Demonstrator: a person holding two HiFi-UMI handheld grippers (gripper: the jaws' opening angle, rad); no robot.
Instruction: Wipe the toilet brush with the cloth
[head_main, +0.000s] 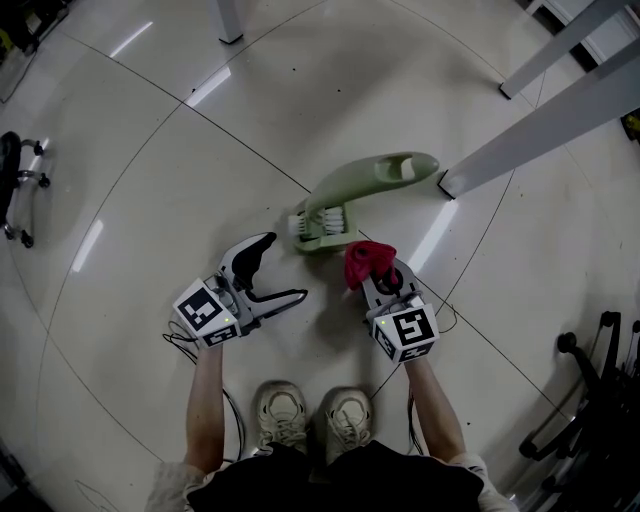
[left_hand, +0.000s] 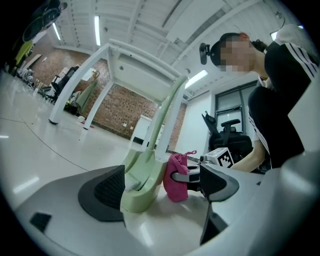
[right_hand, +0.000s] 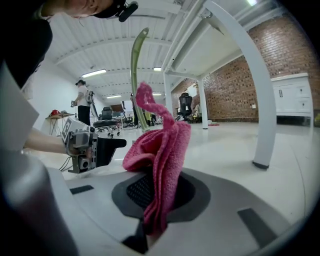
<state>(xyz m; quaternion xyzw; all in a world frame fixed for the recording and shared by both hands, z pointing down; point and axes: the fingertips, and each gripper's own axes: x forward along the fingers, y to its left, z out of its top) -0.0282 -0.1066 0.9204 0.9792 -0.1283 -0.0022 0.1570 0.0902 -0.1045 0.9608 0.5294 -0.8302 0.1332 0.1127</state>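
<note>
**Item 1. Toilet brush** (head_main: 345, 200). Pale green, with white bristles at the foot. It stands on the floor (head_main: 150, 150) ahead of the person's shoes (head_main: 310, 415). Both gripper views show its long axis upright, with the handle rising well above the claws. All places below are given from this brush.

**Item 2. Cloth** (head_main: 366, 259). Red-pink towelling, bunched. It sits just beside the brush foot, on the person's right and near side. Whether it touches the foot cannot be told.

**Item 3. Right claw** (head_main: 383, 277). Clamped on the cloth, which stands up from between the jaws in a folded plume (right_hand: 161, 150). This is the nearer claw, and the brush lies ahead of it and slightly to its left.

**Item 4. Left claw** (head_main: 283, 268). Jaws wide apart and holding nothing. It is near the brush foot on the left and near side. In its own view the foot stands just beyond the jaw tips.

**Item 5. Bench leg** (head_main: 540, 130). White, beyond the brush to the right and apart from it.

**Assessment.** Wiping has not begun. The upright handle suggests the cloth must travel forward and leftward onto the brush, then run up and down its length. The empty left claw seems placed to steady the brush. With nothing gripping it, a sideways push from the cloth could tip it.
</note>
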